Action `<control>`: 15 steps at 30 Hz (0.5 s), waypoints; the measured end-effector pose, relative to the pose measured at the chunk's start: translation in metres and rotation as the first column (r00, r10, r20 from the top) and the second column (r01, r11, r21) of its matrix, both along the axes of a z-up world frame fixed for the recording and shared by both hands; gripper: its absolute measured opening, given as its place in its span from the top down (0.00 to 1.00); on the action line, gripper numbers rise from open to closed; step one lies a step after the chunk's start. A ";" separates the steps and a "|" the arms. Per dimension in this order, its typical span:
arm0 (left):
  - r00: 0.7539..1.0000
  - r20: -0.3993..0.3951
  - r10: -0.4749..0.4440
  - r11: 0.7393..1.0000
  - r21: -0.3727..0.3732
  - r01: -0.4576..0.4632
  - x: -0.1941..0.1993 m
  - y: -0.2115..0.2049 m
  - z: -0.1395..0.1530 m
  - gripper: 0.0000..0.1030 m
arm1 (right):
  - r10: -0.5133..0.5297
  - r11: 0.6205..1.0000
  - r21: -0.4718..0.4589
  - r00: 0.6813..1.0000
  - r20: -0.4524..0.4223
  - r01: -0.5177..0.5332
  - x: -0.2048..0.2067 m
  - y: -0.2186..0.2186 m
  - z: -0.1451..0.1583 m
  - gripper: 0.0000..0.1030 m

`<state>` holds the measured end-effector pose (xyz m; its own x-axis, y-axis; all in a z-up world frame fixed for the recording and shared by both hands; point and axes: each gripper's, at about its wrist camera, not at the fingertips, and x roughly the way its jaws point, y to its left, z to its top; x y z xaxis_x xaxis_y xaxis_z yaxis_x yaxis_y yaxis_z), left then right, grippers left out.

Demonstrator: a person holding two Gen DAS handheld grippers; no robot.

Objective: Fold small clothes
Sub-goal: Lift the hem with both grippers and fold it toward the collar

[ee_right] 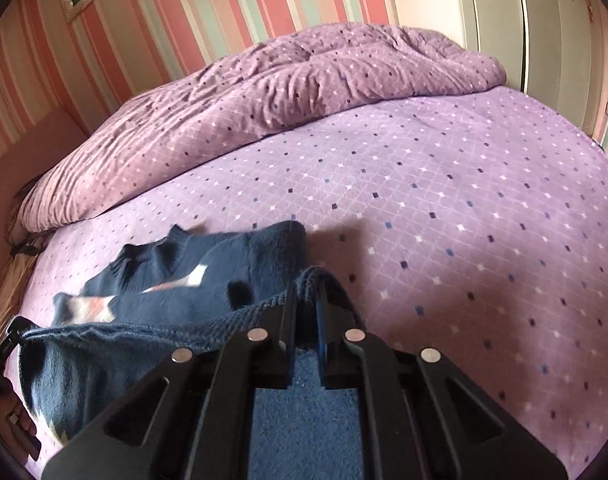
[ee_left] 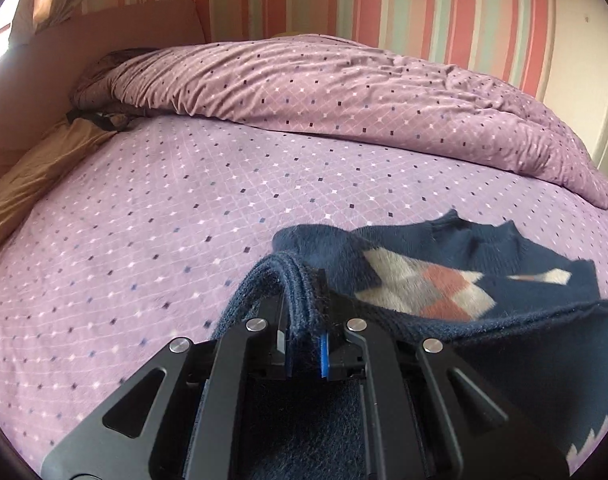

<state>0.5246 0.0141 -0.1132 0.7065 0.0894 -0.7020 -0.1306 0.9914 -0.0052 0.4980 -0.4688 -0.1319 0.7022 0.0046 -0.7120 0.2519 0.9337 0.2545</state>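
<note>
Both corners are yours: your left gripper [ee_left: 304, 300] pinches the ribbed hem of the navy sweater [ee_left: 423, 276] at one end, your right gripper [ee_right: 305, 300] pinches the same hem [ee_right: 144, 330] at the other, each with its jaws pressed tight on the knit. The hem hangs between them as a taut band, lifted off the bed [ee_left: 144, 220], while the collar and the argyle chest panel [ee_left: 435, 288] lie on the sheet ahead of you, near the middle of the bed and well short of the rumpled duvet [ee_left: 343, 88] along the far edge.

This looks like the bottom-to-top fold. Keep both grippers level with each other so the hem stays straight, and hold that tension; slack will let the middle sag and crease. Carry the hem over toward the collar and lay it down square to the shoulders. Don't release until the fabric rests flat, or the fuzzy knit may spring back.
</note>
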 end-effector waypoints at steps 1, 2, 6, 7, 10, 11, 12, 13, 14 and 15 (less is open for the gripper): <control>1.000 0.003 0.002 1.000 0.001 -0.002 0.007 0.000 -0.003 0.92 | 0.000 1.000 -0.001 1.000 -0.005 0.000 0.005 -0.001 -0.002 0.93; 1.000 0.003 0.005 1.000 0.000 -0.005 0.012 0.000 -0.005 0.92 | -0.002 1.000 0.001 1.000 -0.010 0.002 0.012 -0.002 -0.005 0.93; 1.000 0.000 0.021 1.000 -0.002 -0.021 0.035 0.000 -0.012 0.92 | 0.000 1.000 -0.009 1.000 -0.019 0.000 0.040 -0.002 -0.013 0.93; 1.000 -0.003 0.028 1.000 0.000 -0.028 0.042 -0.001 -0.014 0.92 | 0.002 1.000 -0.013 1.000 -0.020 -0.002 0.044 0.000 -0.013 0.93; 0.999 -0.015 0.043 0.999 0.006 -0.043 0.059 -0.002 -0.019 0.90 | 0.001 1.000 -0.018 1.000 -0.025 -0.002 0.060 0.002 -0.014 0.93; 0.998 -0.028 0.051 0.999 0.008 -0.050 0.065 -0.002 -0.022 0.89 | 0.004 1.000 -0.022 1.000 -0.030 -0.004 0.064 0.002 -0.015 0.93; 0.997 -0.050 0.056 0.998 0.009 -0.056 0.072 -0.001 -0.027 0.88 | 0.005 1.000 -0.031 0.999 -0.035 -0.007 0.070 0.003 -0.016 0.93; 0.996 -0.073 0.059 0.998 0.010 -0.059 0.077 -0.001 -0.031 0.88 | 0.006 0.999 -0.039 0.999 -0.043 -0.007 0.076 0.004 -0.018 0.93; 0.994 -0.084 0.065 0.998 0.020 -0.063 0.083 -0.002 -0.036 0.87 | 0.007 0.999 -0.047 0.999 -0.053 -0.009 0.081 0.005 -0.020 0.93; 0.993 -0.093 0.068 0.997 0.027 -0.066 0.085 -0.002 -0.039 0.87 | 0.005 0.998 -0.056 0.998 -0.064 -0.009 0.084 0.006 -0.023 0.93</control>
<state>0.6098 0.0119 -0.1524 0.6298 0.1513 -0.7619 -0.1952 0.9802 0.0332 0.5824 -0.4627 -0.1548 0.6551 -0.0318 -0.7549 0.2592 0.9480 0.1850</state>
